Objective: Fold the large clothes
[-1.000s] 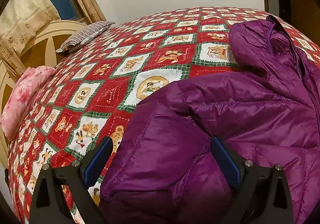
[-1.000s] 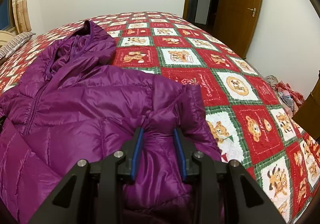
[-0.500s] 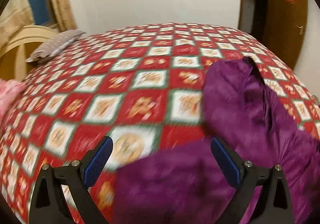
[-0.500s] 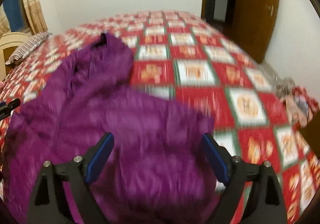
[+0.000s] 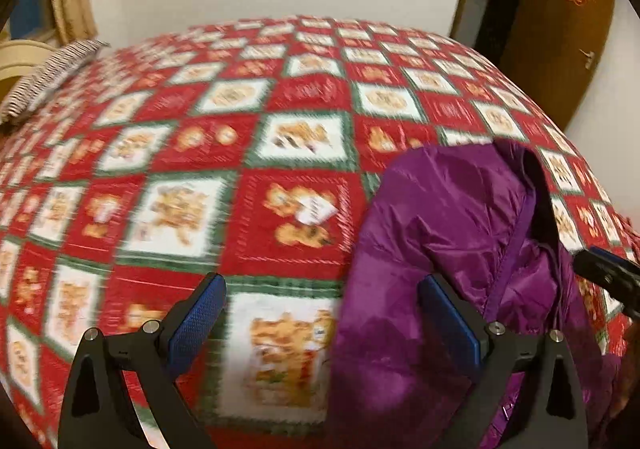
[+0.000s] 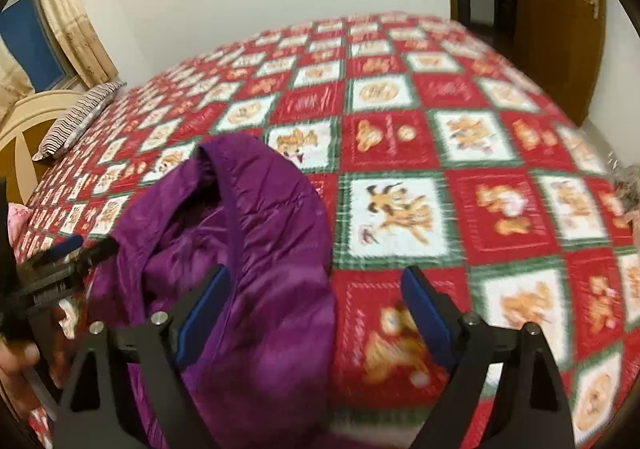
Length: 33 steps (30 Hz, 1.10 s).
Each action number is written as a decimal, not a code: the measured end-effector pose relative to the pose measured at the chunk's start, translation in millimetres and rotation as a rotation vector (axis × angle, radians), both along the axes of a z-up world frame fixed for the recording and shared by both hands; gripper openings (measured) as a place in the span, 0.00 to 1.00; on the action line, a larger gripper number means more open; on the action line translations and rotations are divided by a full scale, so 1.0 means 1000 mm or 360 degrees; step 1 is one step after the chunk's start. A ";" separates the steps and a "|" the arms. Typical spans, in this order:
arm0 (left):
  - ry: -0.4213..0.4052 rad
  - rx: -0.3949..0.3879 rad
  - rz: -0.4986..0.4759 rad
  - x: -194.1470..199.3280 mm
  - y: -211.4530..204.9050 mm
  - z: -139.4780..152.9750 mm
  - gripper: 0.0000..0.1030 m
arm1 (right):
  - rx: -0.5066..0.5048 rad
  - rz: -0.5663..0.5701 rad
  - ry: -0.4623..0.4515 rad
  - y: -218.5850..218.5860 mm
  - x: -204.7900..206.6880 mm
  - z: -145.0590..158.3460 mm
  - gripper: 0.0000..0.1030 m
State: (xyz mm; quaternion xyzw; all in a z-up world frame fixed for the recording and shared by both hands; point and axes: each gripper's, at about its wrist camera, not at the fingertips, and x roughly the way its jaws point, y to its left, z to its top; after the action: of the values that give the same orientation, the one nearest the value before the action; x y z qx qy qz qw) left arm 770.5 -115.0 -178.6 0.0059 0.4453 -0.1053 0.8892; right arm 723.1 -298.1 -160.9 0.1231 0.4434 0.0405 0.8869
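Note:
A purple puffer jacket (image 5: 448, 241) lies on the red, green and white patterned bedspread (image 5: 248, 153). Its hood end points away from me. My left gripper (image 5: 320, 317) is open and empty above the bedspread, with the jacket's hood by its right finger. My right gripper (image 6: 312, 305) is open and empty, with the jacket (image 6: 248, 233) under its left finger. The left gripper also shows at the left edge of the right wrist view (image 6: 60, 261). The right gripper's tip shows at the right edge of the left wrist view (image 5: 604, 269).
A striped pillow (image 5: 48, 69) lies at the bed's far left by a cream headboard (image 6: 24, 117). A wooden door (image 5: 560, 21) stands at the far right. A curtain (image 6: 68, 25) hangs at the left. Loose clothes (image 6: 628, 189) lie past the bed's right edge.
My right gripper has opened and let go of the jacket's folded part. Both grippers have risen and swung toward the hood end. The views are blurred by motion.

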 end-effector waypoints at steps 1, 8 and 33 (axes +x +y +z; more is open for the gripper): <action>0.0023 -0.0034 -0.0035 0.002 -0.002 -0.006 0.70 | 0.0019 0.0017 0.0012 0.001 0.003 -0.005 0.82; -0.0142 -0.0049 -0.0284 -0.022 -0.024 0.017 0.02 | 0.0091 0.0085 -0.0004 0.000 -0.013 -0.016 0.07; -0.1118 0.0624 -0.0644 -0.386 0.050 0.032 0.90 | -0.0286 0.0383 -0.0357 0.010 -0.310 0.033 0.11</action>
State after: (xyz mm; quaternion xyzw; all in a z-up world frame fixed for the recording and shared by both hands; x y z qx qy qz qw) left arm 384.4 -64.9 -146.4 0.2967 0.1179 -0.1821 0.9300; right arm 413.1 -288.1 -127.8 -0.0159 0.3552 0.1202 0.9269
